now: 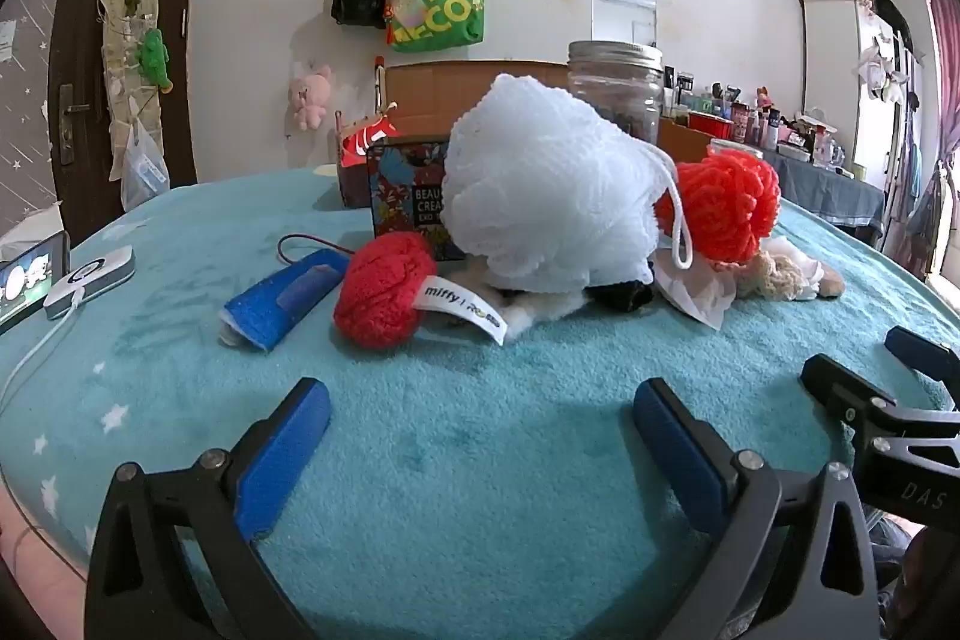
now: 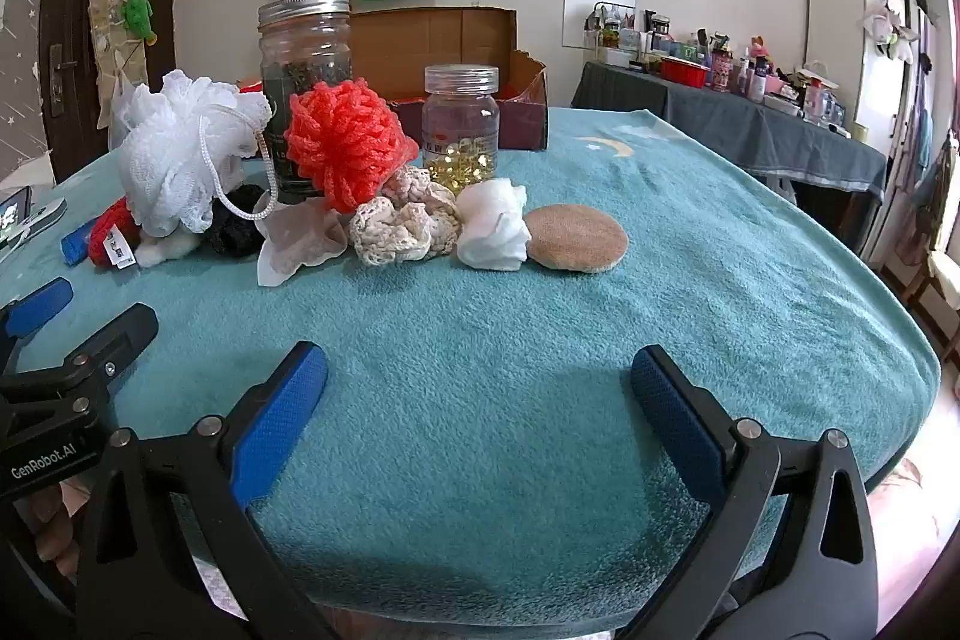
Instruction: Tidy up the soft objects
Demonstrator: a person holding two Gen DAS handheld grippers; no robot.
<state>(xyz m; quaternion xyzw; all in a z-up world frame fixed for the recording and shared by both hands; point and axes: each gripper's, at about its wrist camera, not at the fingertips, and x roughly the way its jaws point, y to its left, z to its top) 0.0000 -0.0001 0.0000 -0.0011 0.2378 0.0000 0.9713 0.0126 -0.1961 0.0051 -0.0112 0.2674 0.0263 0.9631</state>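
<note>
Both grippers, left (image 1: 480, 436) and right (image 2: 479, 400), hover empty with jaws apart, so the soft pile around the white loofah (image 1: 549, 187) looks unsorted.

- My left tool (image 1: 480, 436) and right tool (image 2: 479, 394) hang over the near part of the table (image 2: 690, 316), side by side, with the pile beyond them.
- The mesh puff (image 2: 174, 154) sits at the pile's left, on top of other soft things.
- The yarn ball (image 2: 345, 142) is right of it, in front of the tall jar (image 2: 305, 58).
- The lace cloth (image 2: 402, 220), wadded tissue (image 2: 495, 223) and round pad (image 2: 576, 238) run rightward in a row.
- The small jar (image 2: 461, 124) stands behind the tissue; the cardboard box (image 2: 456, 40) is behind both jars.
</note>
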